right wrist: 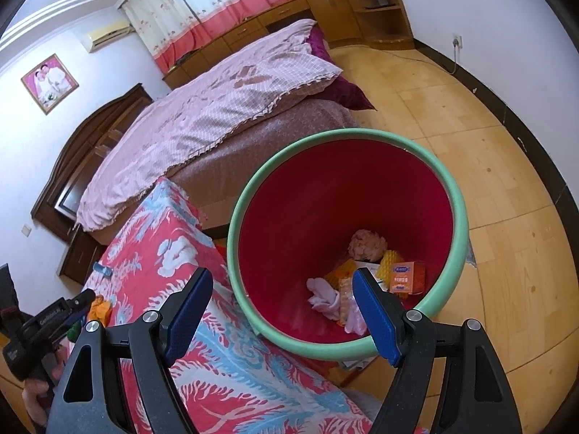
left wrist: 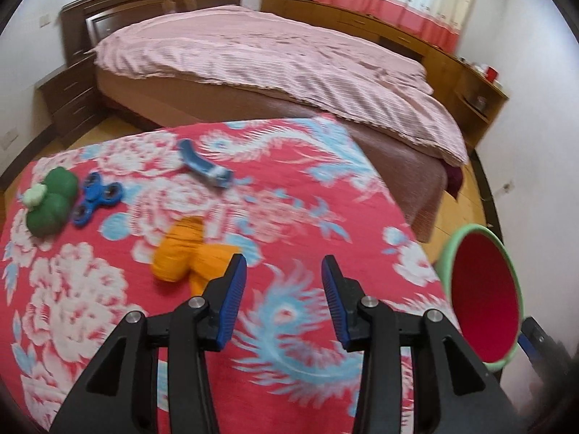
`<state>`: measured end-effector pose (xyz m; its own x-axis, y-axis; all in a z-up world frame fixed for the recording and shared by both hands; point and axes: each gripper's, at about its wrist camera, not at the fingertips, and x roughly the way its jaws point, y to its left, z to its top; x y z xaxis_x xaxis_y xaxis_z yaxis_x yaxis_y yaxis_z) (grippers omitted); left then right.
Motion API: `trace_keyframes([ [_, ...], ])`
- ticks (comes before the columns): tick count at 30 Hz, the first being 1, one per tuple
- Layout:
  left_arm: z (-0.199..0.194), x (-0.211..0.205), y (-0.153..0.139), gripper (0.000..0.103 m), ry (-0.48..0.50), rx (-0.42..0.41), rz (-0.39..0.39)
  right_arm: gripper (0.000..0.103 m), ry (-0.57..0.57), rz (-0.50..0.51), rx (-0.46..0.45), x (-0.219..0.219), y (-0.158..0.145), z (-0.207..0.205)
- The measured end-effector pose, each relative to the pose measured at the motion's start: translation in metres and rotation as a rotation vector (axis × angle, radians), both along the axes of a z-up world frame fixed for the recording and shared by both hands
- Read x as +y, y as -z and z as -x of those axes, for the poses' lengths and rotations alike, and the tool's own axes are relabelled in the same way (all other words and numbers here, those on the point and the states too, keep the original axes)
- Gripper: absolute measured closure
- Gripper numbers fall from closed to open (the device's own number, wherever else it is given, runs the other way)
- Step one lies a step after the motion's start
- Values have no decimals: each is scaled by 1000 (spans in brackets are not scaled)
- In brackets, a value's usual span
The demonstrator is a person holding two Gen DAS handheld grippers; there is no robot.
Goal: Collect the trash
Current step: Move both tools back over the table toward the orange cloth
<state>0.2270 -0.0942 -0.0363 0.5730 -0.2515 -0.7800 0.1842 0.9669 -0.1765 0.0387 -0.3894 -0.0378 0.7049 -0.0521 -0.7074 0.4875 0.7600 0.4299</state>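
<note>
A red bin with a green rim (right wrist: 456, 195) stands on the floor beside the table; inside lie tissues (right wrist: 325, 298), an orange box (right wrist: 407, 276) and yellow wrappers. It also shows at the right of the left wrist view (left wrist: 483, 293). My right gripper (right wrist: 284, 305) is open and empty above the bin's near rim. My left gripper (left wrist: 284, 285) is open and empty above the red floral tablecloth (left wrist: 90, 307), just right of an orange crumpled piece (left wrist: 184, 256). Farther off lie a blue-white tube (left wrist: 204, 166), a blue fidget spinner (left wrist: 94, 197) and a green plush toy (left wrist: 50, 202).
A bed with a pink cover (left wrist: 275, 61) stands behind the table. Wooden cabinets (left wrist: 463, 83) line the far wall, a nightstand (left wrist: 68, 105) is at the left. Wooden floor (right wrist: 506, 181) surrounds the bin. The left gripper's body shows at the left of the right wrist view (right wrist: 43, 329).
</note>
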Motion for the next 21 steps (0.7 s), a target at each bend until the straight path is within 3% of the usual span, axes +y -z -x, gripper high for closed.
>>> trace_keyframes([
  [12, -29, 44, 22, 60, -109, 16, -73, 23, -7, 4, 24, 7, 4, -7],
  [21, -39, 48, 41, 57, -117, 45, -66, 23, -21, 6, 39, 12, 7, -11],
])
